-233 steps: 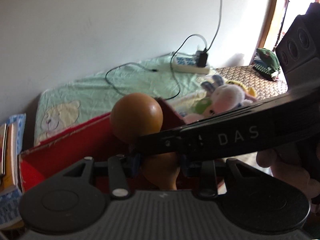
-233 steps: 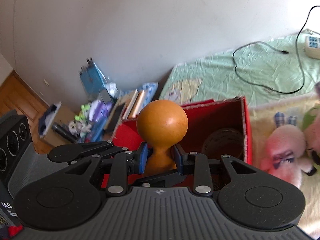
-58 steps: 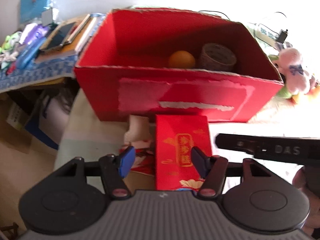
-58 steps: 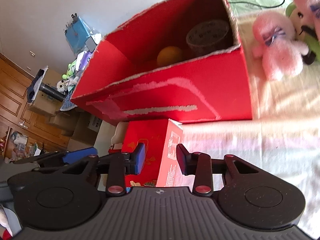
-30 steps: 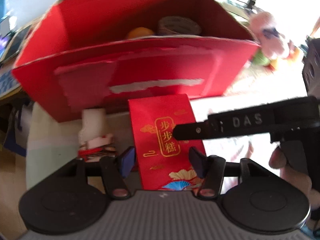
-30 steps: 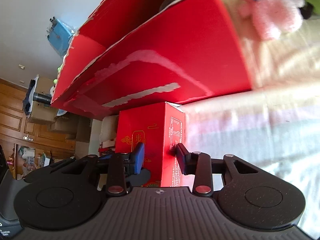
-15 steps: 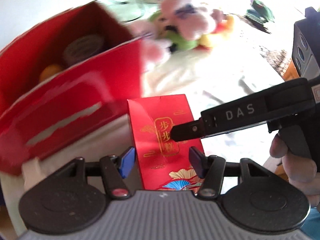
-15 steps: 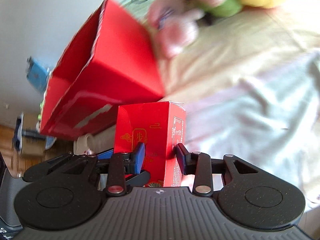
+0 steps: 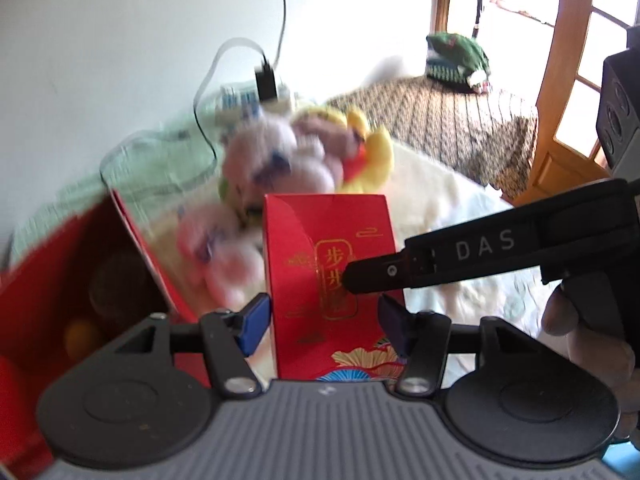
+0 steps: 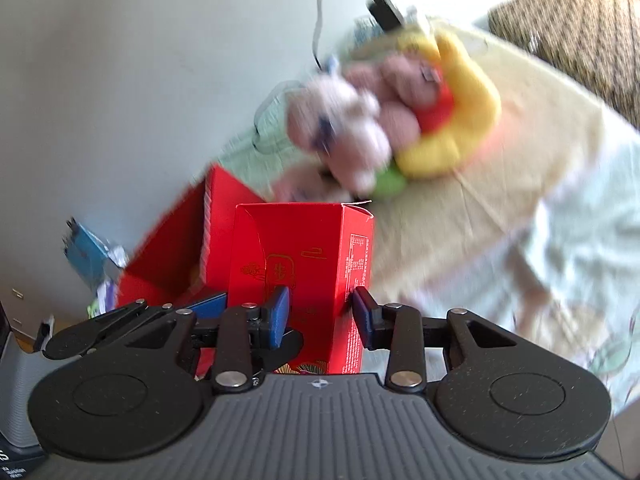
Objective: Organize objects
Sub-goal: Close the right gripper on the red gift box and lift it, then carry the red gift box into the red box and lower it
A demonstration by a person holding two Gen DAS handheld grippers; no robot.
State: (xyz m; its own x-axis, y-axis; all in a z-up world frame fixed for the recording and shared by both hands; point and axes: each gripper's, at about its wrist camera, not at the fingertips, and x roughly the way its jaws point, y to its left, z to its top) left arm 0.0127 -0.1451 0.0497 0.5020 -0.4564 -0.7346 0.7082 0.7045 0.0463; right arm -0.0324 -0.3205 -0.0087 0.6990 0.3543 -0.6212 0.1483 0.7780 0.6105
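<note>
- While the small red carton (image 9: 328,264) was held upright in the air above the bed (image 10: 500,208), beside the open red box (image 9: 80,280), it was clamped across its narrow faces by the right gripper (image 10: 318,312).
- The left gripper (image 9: 324,320) was seen straddling the carton's broad face, its jaws spread and apparently not touching it.
- Thin printed cardboard was judged light, fairly stiff at the edges, but easily dented on the flat panels and somewhat slick.
- A hold low on the folded corners was considered safest.
- Blurred plush toys (image 10: 360,128) lay behind it.
</note>
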